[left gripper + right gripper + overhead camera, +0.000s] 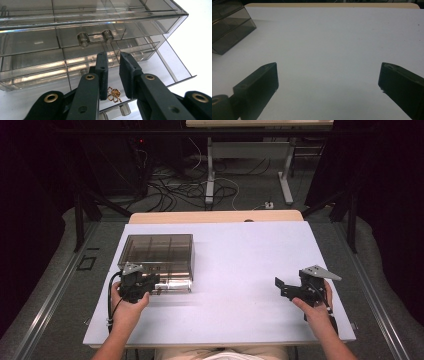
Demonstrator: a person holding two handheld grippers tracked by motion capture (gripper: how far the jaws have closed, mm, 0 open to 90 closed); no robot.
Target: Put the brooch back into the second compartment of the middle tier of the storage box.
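Gold clover charm [114,94], open drawer [160,65], left gripper [113,75]

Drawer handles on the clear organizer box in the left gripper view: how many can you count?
2. One handle sits on the closed upper drawer; another is on the pulled-out lower drawer, low between the jaws, below the gold clover charm. The jaws may hide others.

Left claw [150,284] sits at about 8 o'clock, jaws nearly together with just a narrow gap, pointing toward 3 o'clock. Right claw [282,287] is at 4 o'clock, jaws spread wide, aimed toward 9 o'clock.
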